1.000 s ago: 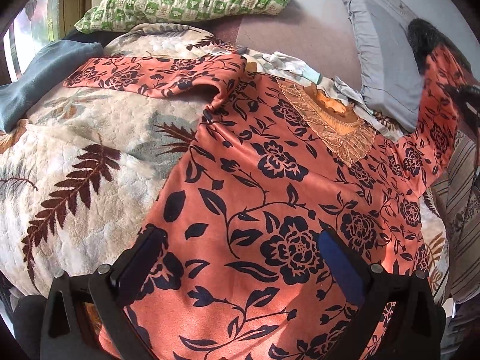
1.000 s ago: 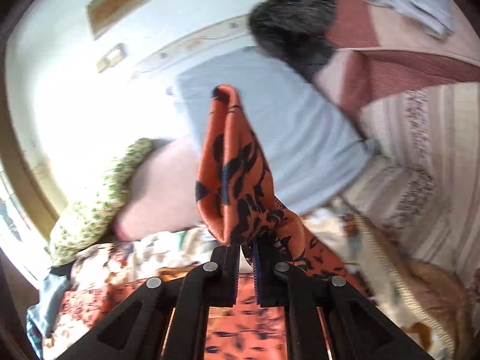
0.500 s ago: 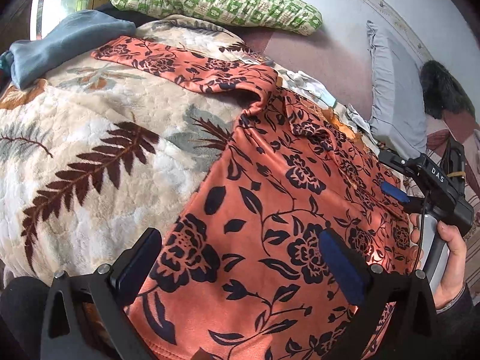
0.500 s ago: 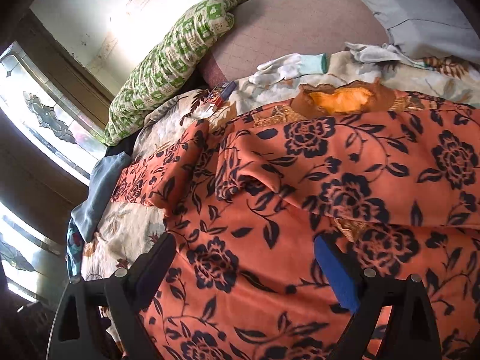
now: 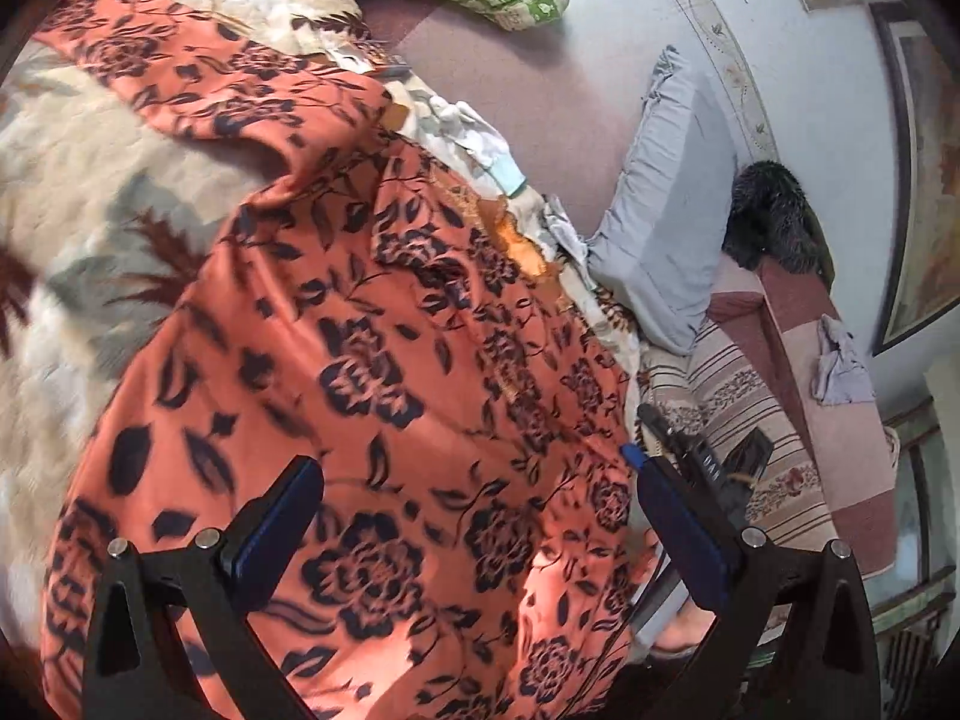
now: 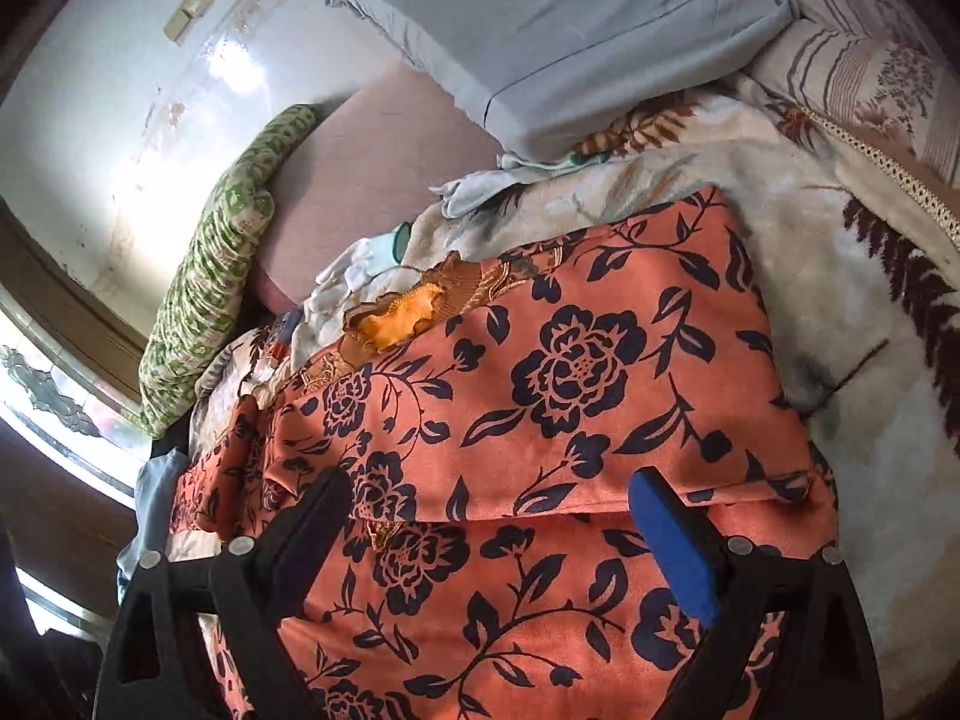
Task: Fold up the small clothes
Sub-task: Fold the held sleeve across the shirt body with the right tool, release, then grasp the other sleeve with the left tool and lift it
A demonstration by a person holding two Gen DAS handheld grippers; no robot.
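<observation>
1 second ago the right gripper (image 6: pixel 489 531) was clamped on a raised sleeve; now its jaws are spread with nothing between them, and that sleeve lies folded across the orange black-flowered long-sleeved garment (image 5: pixel 384 372). The garment lies flat on the cream leaf-patterned fleece blanket (image 5: pixel 90 180). The left gripper (image 5: pixel 474 513) hovers over the hem, jaws apart, holding nothing. The left view is motion-blurred; the hem is cut off. Beyond the garment: 1 green checked pillow (image 6: pixel 210 276), 1 grey pillow (image 6: pixel 558 42).
</observation>
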